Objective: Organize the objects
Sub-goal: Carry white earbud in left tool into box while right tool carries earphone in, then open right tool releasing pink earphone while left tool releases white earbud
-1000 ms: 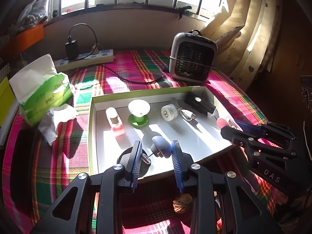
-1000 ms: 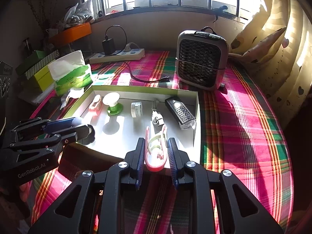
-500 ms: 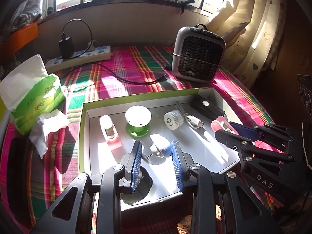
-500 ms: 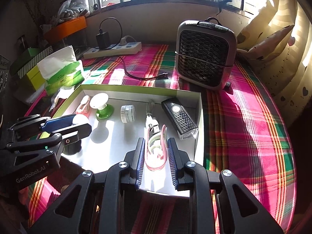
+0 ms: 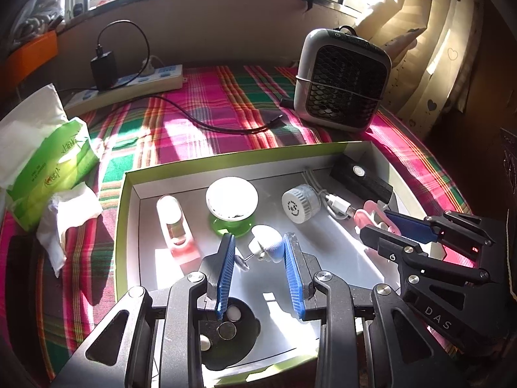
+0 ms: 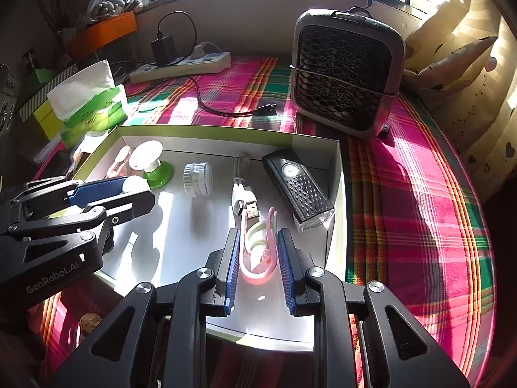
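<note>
Left claw (image 5: 258,258): a small white and blue thing (image 5: 268,247) is gripped between the two blue pads, which are only partly apart. A thin pin with a little disc is seen sticking out of it. A dark round base (image 5: 226,333) sits below the claw.

Right claw (image 6: 257,255): a pink and pale green clip (image 6: 258,249) is pinched tight between the pads, which are almost together.

Box (image 5: 226,158): a shallow white tray with a green rim is seen on the table (image 6: 404,194), which is covered by a pink and green checked cloth. Both claws are held over the near part of it.

Inside the box: a pink bottle (image 5: 174,226), a white cup on a green foot (image 5: 231,207), a white round cap (image 5: 299,203), a short white cable (image 6: 244,194) and a black lamp (image 6: 297,187) are laid in a row along the far side.

Held things: both are kept above the box floor; whether they are touching it cannot be told.

Around the box: a grey fan heater (image 6: 345,74), a power strip (image 5: 129,84) and a green tissue pack (image 5: 48,158) are seen on the table.
</note>
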Available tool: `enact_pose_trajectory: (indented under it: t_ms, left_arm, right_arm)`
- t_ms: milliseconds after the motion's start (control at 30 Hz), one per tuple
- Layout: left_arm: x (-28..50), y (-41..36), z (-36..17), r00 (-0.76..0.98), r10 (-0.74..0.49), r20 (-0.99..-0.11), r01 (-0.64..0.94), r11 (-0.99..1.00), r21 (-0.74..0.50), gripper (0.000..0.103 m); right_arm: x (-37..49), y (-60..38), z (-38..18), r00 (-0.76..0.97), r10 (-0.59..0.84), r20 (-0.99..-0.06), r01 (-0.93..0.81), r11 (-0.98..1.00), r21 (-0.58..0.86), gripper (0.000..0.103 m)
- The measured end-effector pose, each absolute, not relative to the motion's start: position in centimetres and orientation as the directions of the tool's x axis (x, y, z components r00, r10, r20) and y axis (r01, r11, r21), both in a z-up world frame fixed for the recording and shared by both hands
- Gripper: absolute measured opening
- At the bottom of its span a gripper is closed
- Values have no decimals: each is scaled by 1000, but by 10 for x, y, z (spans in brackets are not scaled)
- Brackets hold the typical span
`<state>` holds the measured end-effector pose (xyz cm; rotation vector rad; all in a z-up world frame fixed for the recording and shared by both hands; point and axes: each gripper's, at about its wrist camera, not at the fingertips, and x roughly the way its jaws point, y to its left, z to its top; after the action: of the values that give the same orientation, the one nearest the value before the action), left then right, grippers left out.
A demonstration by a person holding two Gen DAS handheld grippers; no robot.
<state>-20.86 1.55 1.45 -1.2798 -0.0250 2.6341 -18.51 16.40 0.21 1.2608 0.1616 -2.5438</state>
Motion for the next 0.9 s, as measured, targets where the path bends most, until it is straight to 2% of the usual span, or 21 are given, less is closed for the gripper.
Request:
enact_pose_trajectory:
  t_ms: [900]
  left_arm:
    - [-219,15,5,-583,170,-794,-157,-983,-96,28]
  right_arm:
    - [-187,158,-1,-594,-173,-786,313,-949,-27,24]
